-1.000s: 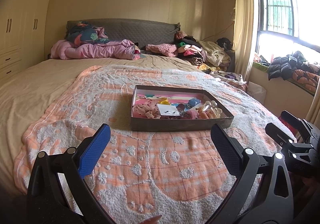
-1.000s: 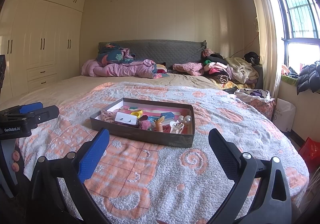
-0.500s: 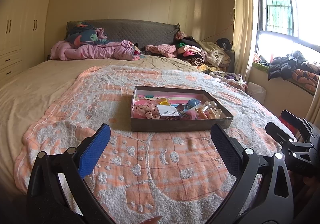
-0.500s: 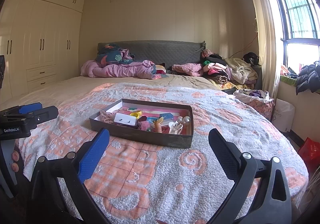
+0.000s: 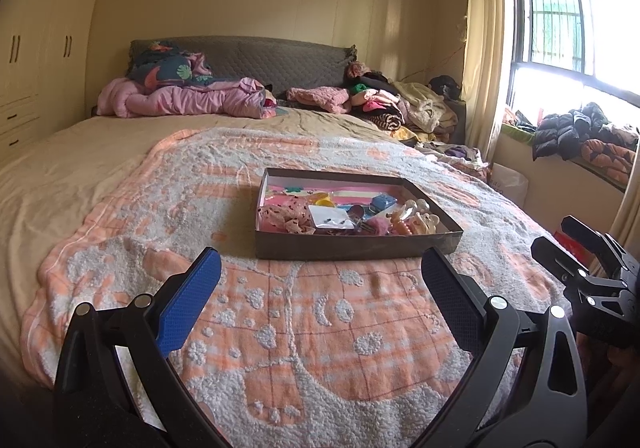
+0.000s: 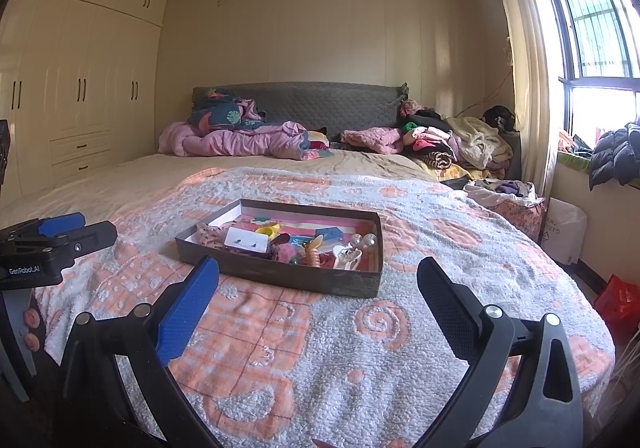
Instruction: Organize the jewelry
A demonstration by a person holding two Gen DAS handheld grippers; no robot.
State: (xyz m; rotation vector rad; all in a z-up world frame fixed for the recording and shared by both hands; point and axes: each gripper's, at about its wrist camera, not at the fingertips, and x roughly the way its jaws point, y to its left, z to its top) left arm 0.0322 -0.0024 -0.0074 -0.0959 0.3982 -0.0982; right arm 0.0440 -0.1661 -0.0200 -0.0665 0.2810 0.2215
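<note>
A shallow dark box (image 5: 352, 248) (image 6: 280, 272) sits on the orange and white blanket in the middle of the bed. It holds a jumble of jewelry and hair pieces: a white earring card (image 5: 331, 220) (image 6: 246, 240), a yellow ring (image 6: 267, 230), a blue piece (image 5: 383, 202), pearl pieces (image 5: 416, 217) (image 6: 362, 241). My left gripper (image 5: 320, 288) is open and empty, short of the box's near wall. My right gripper (image 6: 318, 292) is open and empty, also just short of the box. Each gripper shows at the edge of the other's view.
The blanket (image 5: 320, 328) covers the near half of the bed. Pink bedding (image 5: 184, 100) and a pile of clothes (image 5: 384, 104) lie by the headboard. A wardrobe (image 6: 80, 108) stands left. A window (image 5: 568, 48) and a ledge with jackets (image 5: 580, 132) are right.
Both views have tilted down a little and drawn slightly nearer the box. Both grippers stay open and empty.
</note>
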